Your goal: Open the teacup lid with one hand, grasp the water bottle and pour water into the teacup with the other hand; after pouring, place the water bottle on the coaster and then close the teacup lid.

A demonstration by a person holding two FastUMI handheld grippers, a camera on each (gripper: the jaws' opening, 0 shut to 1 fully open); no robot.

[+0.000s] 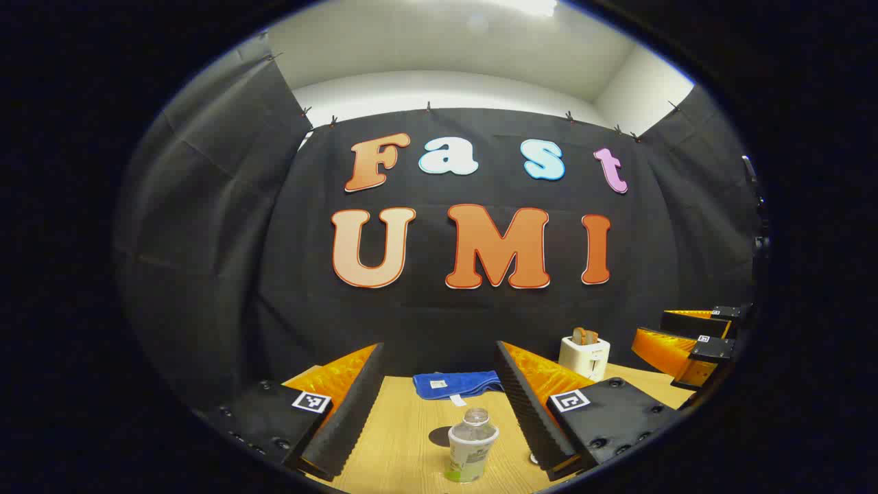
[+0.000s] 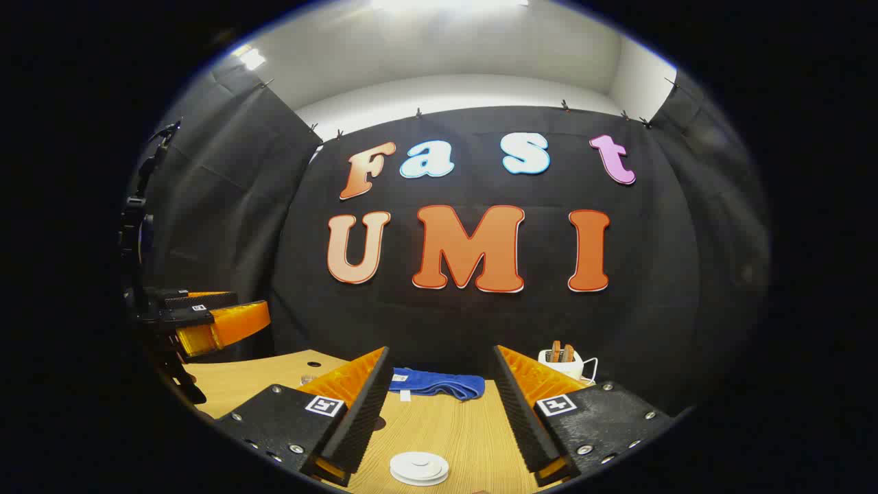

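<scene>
**Q:** ok so where's everything sitting right now?

**Me:** In the left gripper view my left gripper (image 1: 439, 412) is spread wide, nothing between the fingers, hovering over the wooden table (image 1: 405, 439). The water bottle (image 1: 471, 444) stands upright on the table, near me and just right of centre between the fingers, touching neither. Its cap is off and it has a pale green label. There's a dark round spot on the table just left of and behind the bottle, can't tell what it is. Further back a folded blue towel (image 1: 457, 383) lies by the wall, and a white toaster (image 1: 584, 357) with bread in it sits far right.

**Q:** and the other hand?

**Me:** My right gripper (image 2: 439, 418) is released too, jaws wide apart and holding nothing. In the right gripper view a white round disc (image 2: 419, 468) lies flat on the table (image 2: 466, 432) between the fingers, near the bottom edge. Could be the coaster or the teacup lid, honestly can't tell. Same blue towel (image 2: 433, 383) at the far side, toaster (image 2: 562, 361) far right.

**Q:** can each camera see the other gripper?

**Me:** Yep, left one at the left edge of the right gripper view, right one at the right edge of the left gripper view.
</scene>
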